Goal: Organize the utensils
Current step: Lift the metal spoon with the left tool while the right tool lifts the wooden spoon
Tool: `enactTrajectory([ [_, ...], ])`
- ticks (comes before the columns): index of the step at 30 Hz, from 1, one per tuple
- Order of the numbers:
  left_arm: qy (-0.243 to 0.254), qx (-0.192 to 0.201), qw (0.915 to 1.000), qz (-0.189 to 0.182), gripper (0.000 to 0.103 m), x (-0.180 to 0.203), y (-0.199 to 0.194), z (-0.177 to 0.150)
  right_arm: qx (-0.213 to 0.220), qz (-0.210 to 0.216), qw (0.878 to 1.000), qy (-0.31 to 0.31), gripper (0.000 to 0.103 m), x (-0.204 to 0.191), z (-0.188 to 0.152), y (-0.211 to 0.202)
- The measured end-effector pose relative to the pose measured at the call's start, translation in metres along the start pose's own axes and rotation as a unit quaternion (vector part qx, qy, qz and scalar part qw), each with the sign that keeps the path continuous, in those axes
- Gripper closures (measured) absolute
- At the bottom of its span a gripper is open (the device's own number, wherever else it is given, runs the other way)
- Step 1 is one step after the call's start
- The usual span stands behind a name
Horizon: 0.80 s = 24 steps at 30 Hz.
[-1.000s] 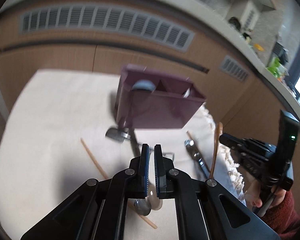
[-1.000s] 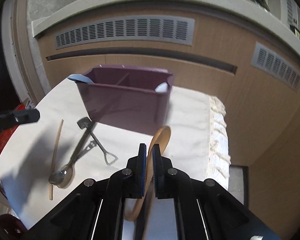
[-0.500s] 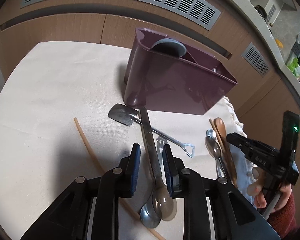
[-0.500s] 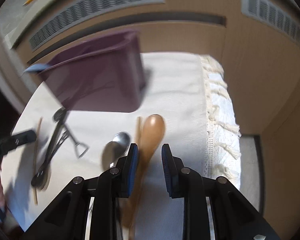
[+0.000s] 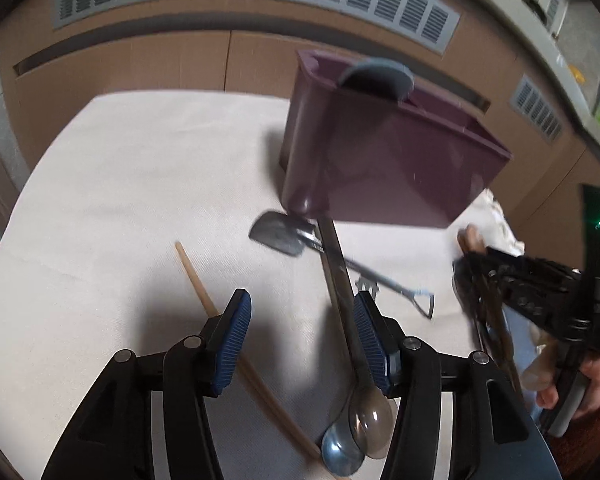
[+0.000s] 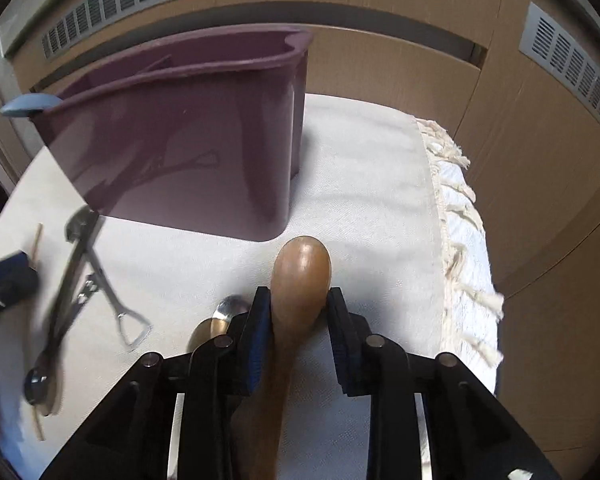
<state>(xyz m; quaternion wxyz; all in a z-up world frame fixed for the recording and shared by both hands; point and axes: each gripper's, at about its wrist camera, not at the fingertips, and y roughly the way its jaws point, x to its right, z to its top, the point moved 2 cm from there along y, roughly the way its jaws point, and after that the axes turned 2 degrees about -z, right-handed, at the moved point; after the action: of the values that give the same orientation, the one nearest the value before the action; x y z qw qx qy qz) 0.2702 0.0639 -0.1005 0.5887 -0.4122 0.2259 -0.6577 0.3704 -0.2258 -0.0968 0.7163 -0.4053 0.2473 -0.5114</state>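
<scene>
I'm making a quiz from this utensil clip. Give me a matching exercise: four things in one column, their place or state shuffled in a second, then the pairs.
Things:
1. wooden spoon
2. purple caddy
3. chopstick
4. left gripper

Places or states:
A. open, holding nothing
B. lies bare on the cloth, passing under a blue finger pad
C. stands upright on the cloth
D. lies between the right gripper's open fingers

Pairs: 1-D, 2-C, 3-B, 4-A
</scene>
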Motion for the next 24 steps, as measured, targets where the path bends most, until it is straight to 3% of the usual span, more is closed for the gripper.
enactTrajectory([
  [5,-0.011,-0.037,0.9991,-0.019,0.053,0.010,0.020,0.008,0.037,0.022,0.999,0.022,0.078,0.006,-0.006,-0.031],
  [11,0.040,-0.036,0.9977,0.040,0.064,0.029,0.044,0.023,0.077,0.009,0.997,0.012,0.078,0.006,-0.014,-0.058],
  [13,0.043,-0.034,0.9974,0.047,0.082,0.030,0.046,0.025,0.084,0.000,0.996,0.003,0.078,0.002,-0.016,-0.063],
  [15,0.045,-0.033,0.9978,0.037,0.091,0.029,0.044,0.024,0.088,-0.006,0.996,-0.003,0.078,-0.001,-0.016,-0.067],
  [24,0.048,-0.002,0.9988,-0.012,0.092,0.036,0.009,0.013,0.101,0.013,0.995,0.003,0.078,-0.003,-0.019,-0.083],
])
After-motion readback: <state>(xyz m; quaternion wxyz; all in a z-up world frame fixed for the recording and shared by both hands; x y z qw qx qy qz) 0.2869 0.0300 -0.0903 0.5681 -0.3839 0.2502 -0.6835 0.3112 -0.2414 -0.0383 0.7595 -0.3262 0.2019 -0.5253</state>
